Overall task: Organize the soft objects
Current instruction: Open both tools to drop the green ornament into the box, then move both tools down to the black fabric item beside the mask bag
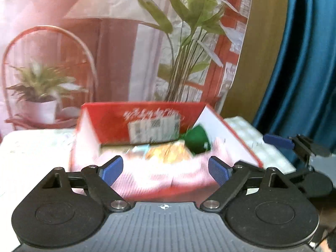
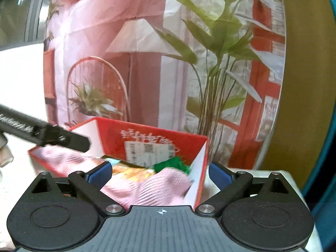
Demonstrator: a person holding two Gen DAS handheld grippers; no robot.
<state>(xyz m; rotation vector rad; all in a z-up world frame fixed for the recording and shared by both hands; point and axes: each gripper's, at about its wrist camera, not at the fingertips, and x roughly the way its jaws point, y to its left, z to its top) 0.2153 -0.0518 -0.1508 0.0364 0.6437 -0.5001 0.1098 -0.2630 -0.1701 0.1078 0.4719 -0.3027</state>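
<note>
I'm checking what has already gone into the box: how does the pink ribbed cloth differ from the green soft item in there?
The pink ribbed cloth is pale, while the green soft item is deep green. The pink cloth spreads across the near part of the red cardboard box and drapes over its front edge; the green item shows as a smaller bunch, farther back by the right wall. Both lie inside that open box.

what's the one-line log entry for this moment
left gripper: open, empty | right gripper: open, empty | pink cloth: in red box | green item: in box
</note>
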